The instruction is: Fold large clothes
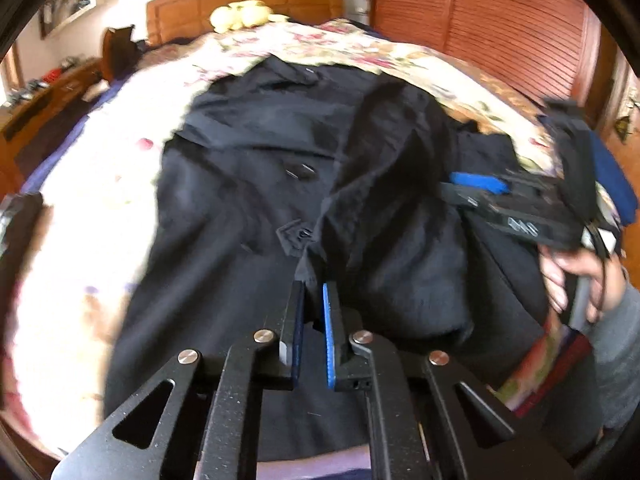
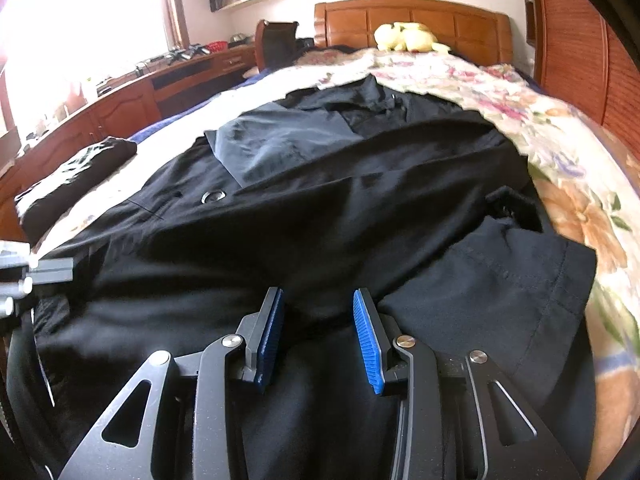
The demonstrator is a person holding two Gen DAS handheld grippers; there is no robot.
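A large black coat lies spread on the floral bedspread, collar toward the headboard. My left gripper is nearly shut on a raised fold of the coat's front edge. My right gripper shows in the left wrist view at the right, held by a hand, low over the coat. In the right wrist view the right gripper is open, its blue pads apart just above the coat, holding nothing. A sleeve lies at the right.
A wooden headboard with a yellow plush toy is at the far end. A folded dark garment lies at the bed's left. A wooden desk runs along the left, a louvred wardrobe on the right.
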